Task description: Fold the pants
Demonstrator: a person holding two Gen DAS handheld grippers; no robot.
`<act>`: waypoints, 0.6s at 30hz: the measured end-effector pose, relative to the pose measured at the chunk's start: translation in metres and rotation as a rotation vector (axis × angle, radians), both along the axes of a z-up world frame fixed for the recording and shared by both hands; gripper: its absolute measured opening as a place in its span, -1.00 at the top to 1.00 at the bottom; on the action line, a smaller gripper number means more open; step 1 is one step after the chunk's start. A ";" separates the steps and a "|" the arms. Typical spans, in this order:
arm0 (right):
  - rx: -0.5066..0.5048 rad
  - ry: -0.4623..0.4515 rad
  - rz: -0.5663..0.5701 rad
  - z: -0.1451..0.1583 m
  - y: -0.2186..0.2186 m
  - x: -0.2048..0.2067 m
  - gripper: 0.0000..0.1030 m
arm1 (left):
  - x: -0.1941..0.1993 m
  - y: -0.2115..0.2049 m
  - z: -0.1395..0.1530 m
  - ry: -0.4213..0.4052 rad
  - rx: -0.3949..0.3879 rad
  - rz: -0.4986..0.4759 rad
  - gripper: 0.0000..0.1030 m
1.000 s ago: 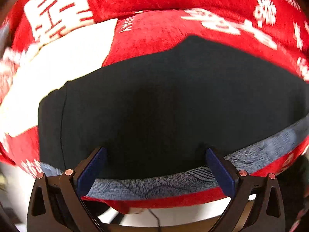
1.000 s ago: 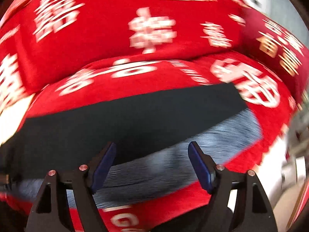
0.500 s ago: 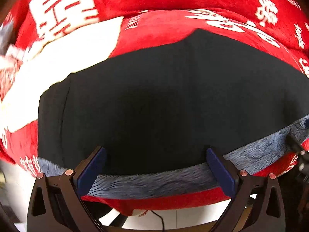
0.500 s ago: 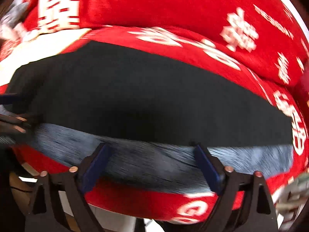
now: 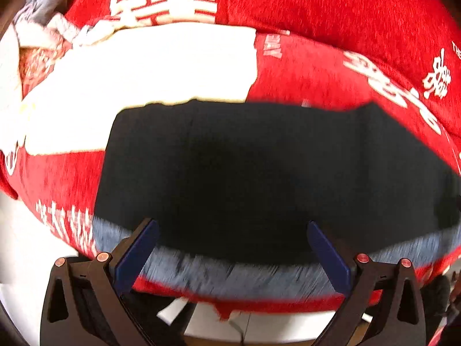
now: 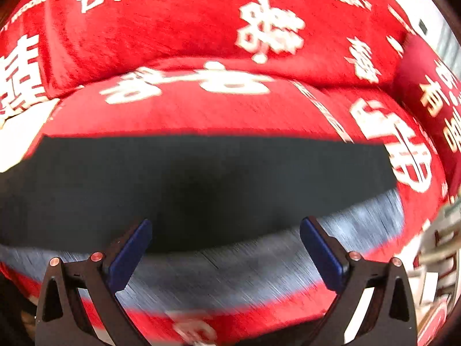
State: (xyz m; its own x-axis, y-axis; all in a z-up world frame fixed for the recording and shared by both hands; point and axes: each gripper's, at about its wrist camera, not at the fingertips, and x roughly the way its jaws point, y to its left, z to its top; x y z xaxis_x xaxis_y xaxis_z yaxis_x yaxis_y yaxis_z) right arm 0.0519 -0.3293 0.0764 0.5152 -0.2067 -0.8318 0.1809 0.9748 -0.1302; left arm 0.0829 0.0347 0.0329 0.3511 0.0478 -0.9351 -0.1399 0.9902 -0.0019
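1. Your pants [image 5: 259, 173] lie spread flat as a dark, wide slab straight ahead of both grippers, on a red sofa cover [image 5: 317, 80] printed with white characters.
2. A grey-blue textured band [image 5: 230, 274] of fabric runs along the near edge of the pants, just under your fingertips in both wrist views; both views are smeared by motion there.
3. Your left gripper [image 5: 232, 232] stands wide, its blue pads [image 5: 135, 253] apart over the band and the dark cloth, gripping nothing.
4. Your right gripper [image 6: 226, 230] is also spread wide, with its pads [image 6: 319, 256] clear of the fabric and nothing held.
5. Beyond the left gripper, up and to its left, a white cloth [image 5: 144, 80] lies on the sofa cover, touching the far left corner of the pants.
6. Farther left of that sits a crumpled grey and patterned bundle [image 5: 49, 28].
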 end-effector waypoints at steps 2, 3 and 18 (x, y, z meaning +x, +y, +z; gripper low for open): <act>0.005 0.019 0.030 -0.009 0.016 0.026 -0.99 | 0.020 -0.008 -0.004 0.013 0.006 0.006 -1.00; 0.027 0.062 0.043 -0.019 0.022 0.042 -0.99 | 0.032 -0.004 -0.010 0.028 0.011 0.013 -1.00; 0.124 0.093 -0.360 -0.030 -0.190 0.013 -0.99 | 0.012 0.085 -0.036 0.073 -0.081 0.207 -1.00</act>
